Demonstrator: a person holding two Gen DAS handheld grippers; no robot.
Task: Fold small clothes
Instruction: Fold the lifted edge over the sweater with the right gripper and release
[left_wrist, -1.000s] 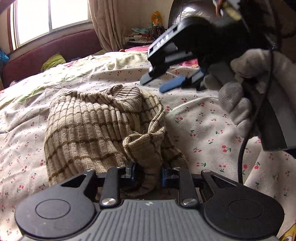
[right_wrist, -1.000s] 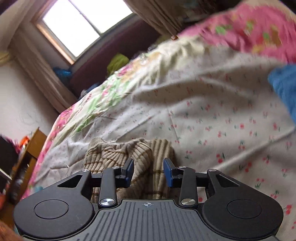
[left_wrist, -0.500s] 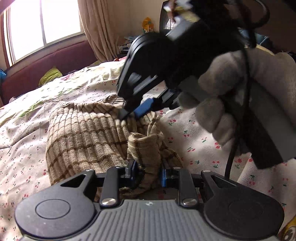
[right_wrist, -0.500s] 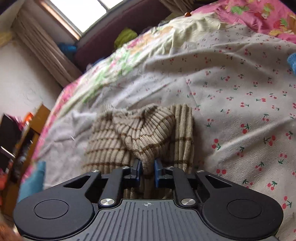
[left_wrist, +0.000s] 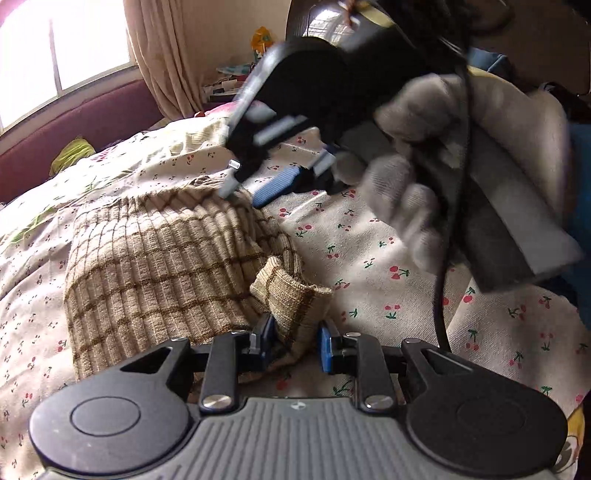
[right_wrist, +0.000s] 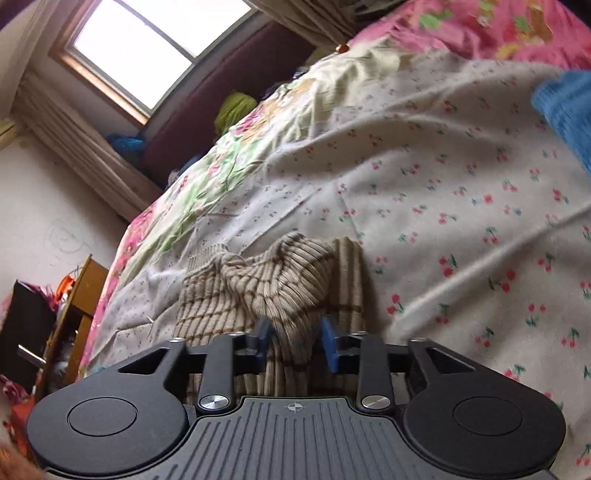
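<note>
- We see the top (left_wrist: 159, 266), tan ribbed knit w/ brown grid lines, lying bunched on the cherry-print sheet (left_wrist: 388, 258).
- Left gripper (left_wrist: 295, 343): jaws narrowly apart, clamped on a folded corner of the top nearest us; fabric fills the gap.
- Right gripper (right_wrist: 295, 341): jaws opening; a raised ridge of the top sits btwn them, pads look just clear of it.
- In left view, right gripper (left_wrist: 245, 188) is blurred at the top's far edge, held by a gloved hand (left_wrist: 424, 177).
- Blue cloth (right_wrist: 565, 110) lies at the right edge in right view, well apart from the top.
</note>
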